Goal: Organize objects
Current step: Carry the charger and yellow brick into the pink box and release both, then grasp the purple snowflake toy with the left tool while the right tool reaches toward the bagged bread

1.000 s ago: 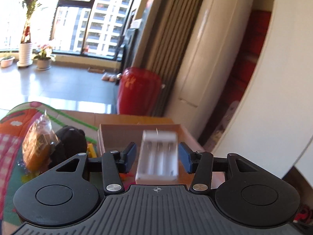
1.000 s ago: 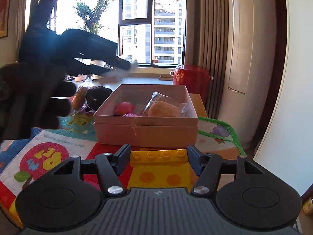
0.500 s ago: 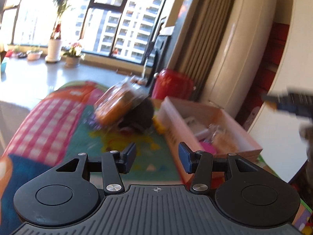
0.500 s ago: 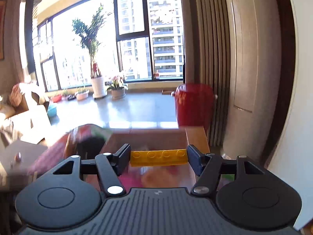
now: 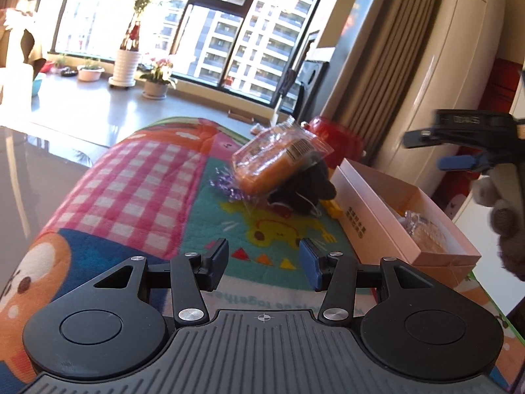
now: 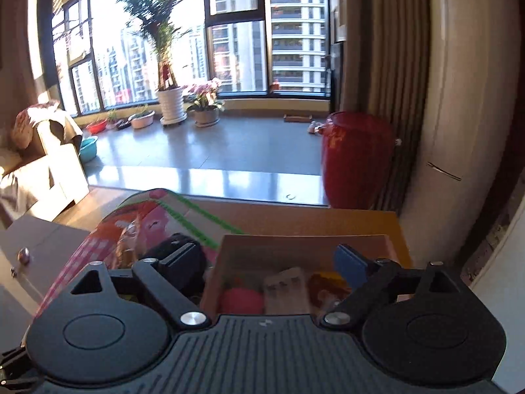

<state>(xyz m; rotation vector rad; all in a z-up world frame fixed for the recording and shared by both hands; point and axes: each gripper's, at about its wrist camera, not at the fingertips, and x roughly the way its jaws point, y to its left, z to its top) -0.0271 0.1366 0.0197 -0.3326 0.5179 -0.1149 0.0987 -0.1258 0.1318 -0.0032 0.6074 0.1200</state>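
My left gripper (image 5: 262, 266) hovers over the colourful mat (image 5: 147, 177), its jaws a little apart with nothing between them. Ahead of it lie a wrapped orange bun (image 5: 279, 161), a black plush toy (image 5: 305, 190) and a small yellow piece (image 5: 334, 208). The cardboard box (image 5: 377, 216) stands to the right. My right gripper (image 6: 265, 259) hangs above the box (image 6: 295, 239), and its jaws are opening wide with nothing in them. Under it the box holds a pink ball (image 6: 242, 298), a white tray (image 6: 285, 289) and a blurred yellow-orange shape (image 6: 328, 285). The right gripper (image 5: 426, 151) also shows in the left wrist view.
A red jar (image 6: 357, 161) stands on the floor past the table's far edge. A tall white air conditioner (image 6: 459, 115) and curtains fill the right. A gloved hand (image 5: 505, 216) hangs over the box. Purple tinsel (image 5: 226, 187) lies by the bun.
The white tray has left my left gripper, which swung left from the box to the mat. My right gripper moved over the box and opened; the yellow brick is gone from its jaws.
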